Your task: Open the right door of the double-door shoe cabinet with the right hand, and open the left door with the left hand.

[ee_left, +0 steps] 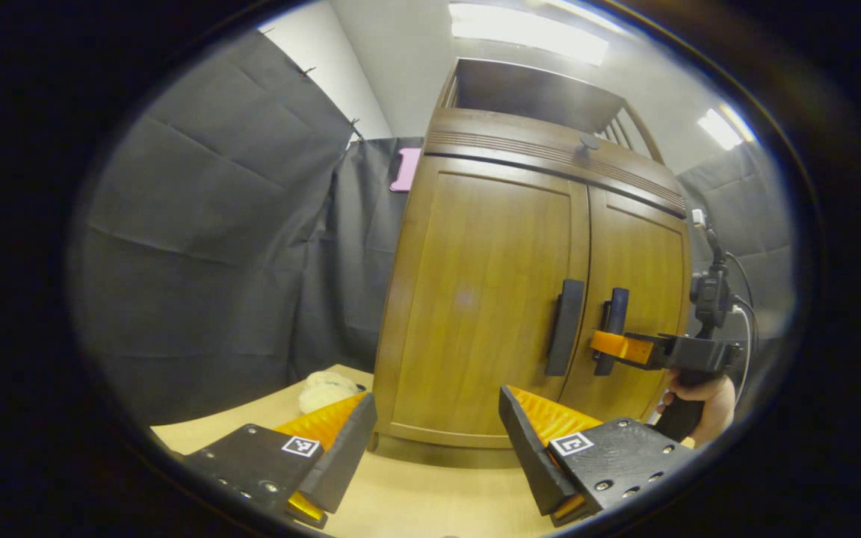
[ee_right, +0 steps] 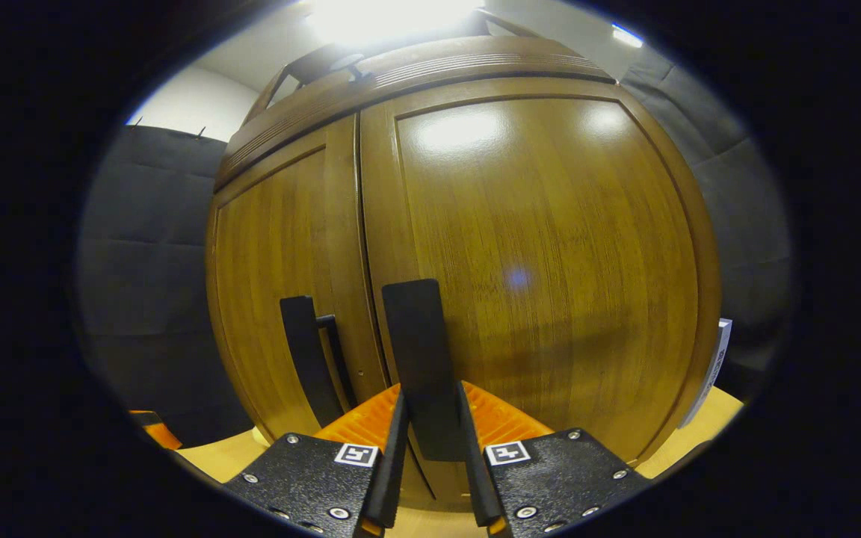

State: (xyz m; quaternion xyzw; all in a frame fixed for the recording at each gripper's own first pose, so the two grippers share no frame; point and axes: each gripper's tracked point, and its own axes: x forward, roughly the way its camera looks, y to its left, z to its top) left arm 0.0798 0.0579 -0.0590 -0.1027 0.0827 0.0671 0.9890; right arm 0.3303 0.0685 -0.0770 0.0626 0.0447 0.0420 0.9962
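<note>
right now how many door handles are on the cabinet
2. The left handle sits by the centre seam on the left door, free. The right handle sits just across the seam on the right door, clamped between the right gripper fingers.

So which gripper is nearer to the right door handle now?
Right. The right gripper has its fingers on both sides of the right door handle, apparently closed on it. The left gripper is open, held back from the cabinet, low before the left door.

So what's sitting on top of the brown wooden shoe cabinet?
On the brown wooden shoe cabinet stand a small dark round knob and a slatted wooden rack. Anything behind the rack is hidden.
</note>
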